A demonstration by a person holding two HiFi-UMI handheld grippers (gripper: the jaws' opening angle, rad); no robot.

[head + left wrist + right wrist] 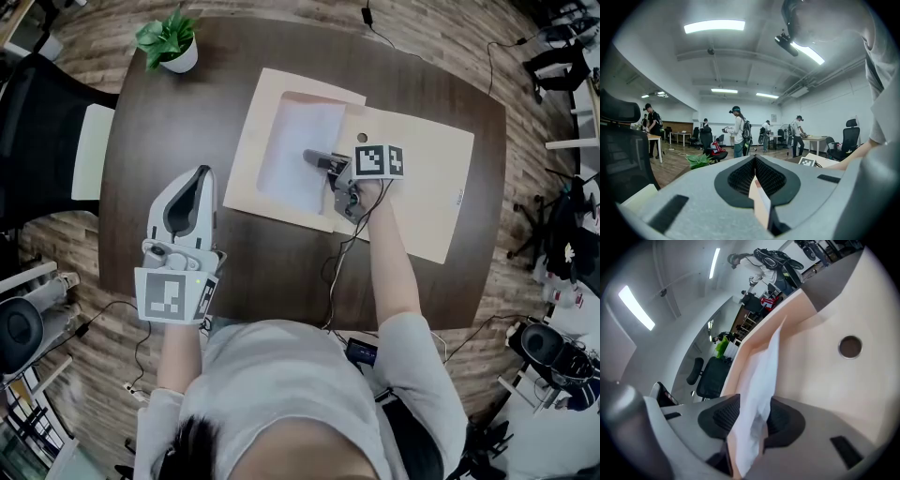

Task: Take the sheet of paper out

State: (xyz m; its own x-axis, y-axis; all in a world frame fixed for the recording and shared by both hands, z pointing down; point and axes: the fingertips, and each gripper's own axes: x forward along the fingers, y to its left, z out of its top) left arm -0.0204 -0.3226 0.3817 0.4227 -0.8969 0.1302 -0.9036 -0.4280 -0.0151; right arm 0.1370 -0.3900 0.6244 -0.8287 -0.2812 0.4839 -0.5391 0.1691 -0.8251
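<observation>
A beige envelope (422,178) with a round button clasp (362,138) lies in the middle of the dark table (150,141). A white sheet of paper (298,145) shows in its open left part. My right gripper (316,157) reaches in from the right and is shut on the sheet's right edge. In the right gripper view the white sheet (761,376) runs up from between the shut jaws of the right gripper (750,427), with the beige envelope (820,366) beside it. My left gripper (200,175) rests on the table left of the envelope, shut, apart from the sheet. In its own view the left gripper (754,161) shows a thin beige strip between its jaws.
A potted plant (169,42) stands at the table's far left corner and also shows as the plant (699,161) in the left gripper view. A black office chair (47,131) is at the left. Cables (342,253) trail over the near edge. People stand in the room behind.
</observation>
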